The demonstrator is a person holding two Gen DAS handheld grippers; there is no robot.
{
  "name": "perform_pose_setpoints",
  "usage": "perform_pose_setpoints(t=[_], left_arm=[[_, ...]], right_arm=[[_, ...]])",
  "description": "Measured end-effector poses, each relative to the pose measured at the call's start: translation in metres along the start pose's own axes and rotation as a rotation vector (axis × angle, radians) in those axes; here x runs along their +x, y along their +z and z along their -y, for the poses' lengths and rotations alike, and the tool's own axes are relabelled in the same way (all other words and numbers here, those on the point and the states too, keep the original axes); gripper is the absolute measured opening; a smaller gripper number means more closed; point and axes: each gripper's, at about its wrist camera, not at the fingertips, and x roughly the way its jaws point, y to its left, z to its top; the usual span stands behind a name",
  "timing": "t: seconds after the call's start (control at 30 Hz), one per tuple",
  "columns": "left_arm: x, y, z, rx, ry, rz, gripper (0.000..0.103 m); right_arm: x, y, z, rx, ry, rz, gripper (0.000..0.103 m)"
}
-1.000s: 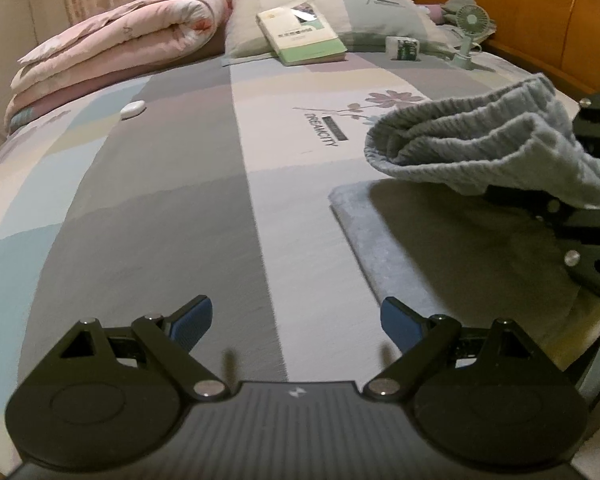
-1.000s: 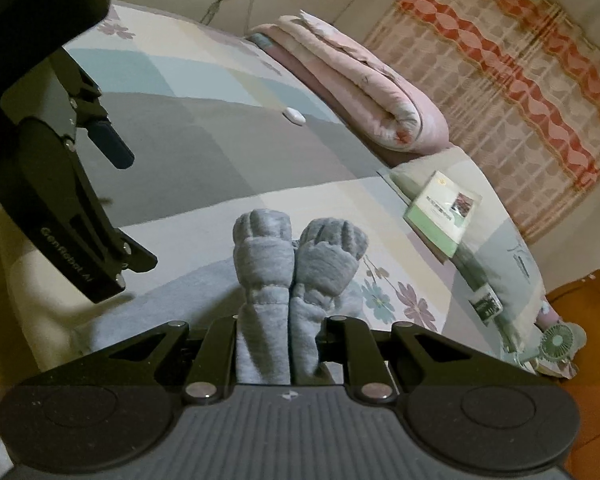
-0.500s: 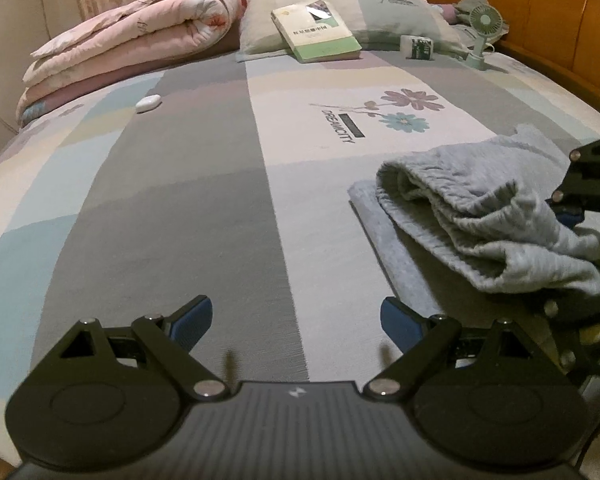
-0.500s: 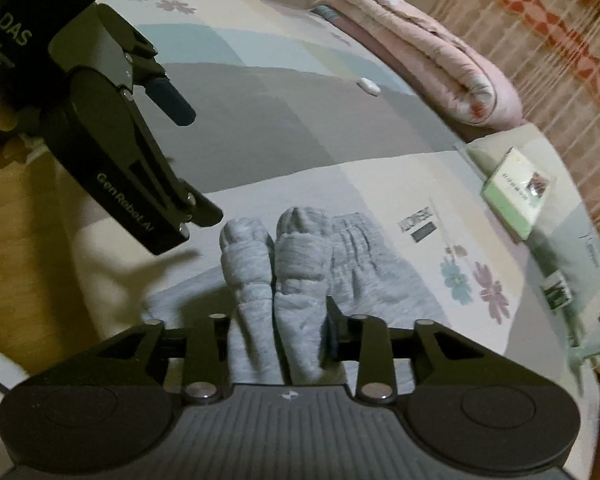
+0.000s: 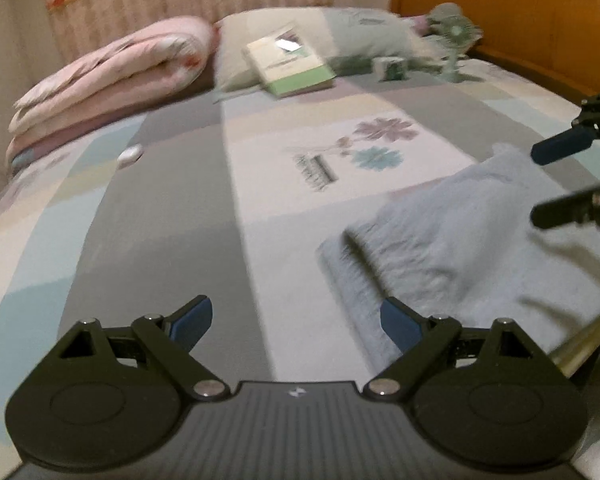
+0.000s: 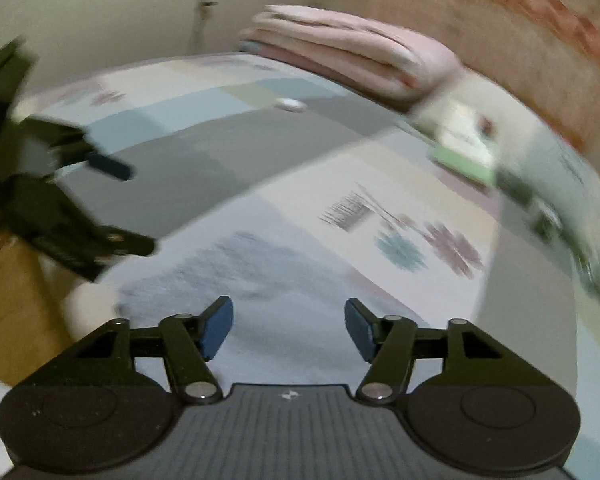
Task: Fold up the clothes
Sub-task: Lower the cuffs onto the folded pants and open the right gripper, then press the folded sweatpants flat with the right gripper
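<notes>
A grey garment [image 5: 456, 248] lies folded flat on the patchwork bedspread [image 5: 172, 208], at the right of the left wrist view. In the right wrist view the same grey garment [image 6: 252, 276] spreads just beyond my right gripper [image 6: 288, 326], whose jaws are opening with nothing between them. My left gripper [image 5: 296, 320] stands open and empty over the bedspread, just left of the garment's near corner. The right gripper [image 5: 560, 178] shows at the right edge of the left wrist view, above the garment's far side. The left gripper [image 6: 120, 208] appears at the left of the right wrist view. Both views are blurred.
A rolled pink quilt [image 5: 112, 80] lies at the back left. A book [image 5: 288, 64] rests on a pillow [image 5: 340, 36], with a small box [image 5: 390, 68] and a green fan [image 5: 454, 40] near the wooden headboard [image 5: 520, 16]. A small white object [image 5: 130, 155] sits on the bedspread.
The right gripper laid the gathered grey garment down, opened and let it go, then drew back and rolled. The garment now lies flat. The left gripper rose slightly.
</notes>
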Motion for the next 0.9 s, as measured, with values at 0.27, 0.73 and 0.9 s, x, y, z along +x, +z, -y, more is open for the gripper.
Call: perform_pose_setpoints(t=[0.27,0.73,0.9], left_arm=[[0.033,0.047,0.048,0.069,-0.199,0.067,0.092],[0.062,0.016,0.068,0.116,-0.219,-0.114,0.094],[0.049,0.042,0.071,0.123,-0.241,-0.04,0.094]], right_arm=[[-0.037,-0.074,0.101,0.367,-0.025,-0.094,0.076],[-0.079,-0.152,0.088,0.389,-0.104,-0.049,0.076],[-0.071,-0.134,0.087,0.374,-0.058,0.012,0.076]])
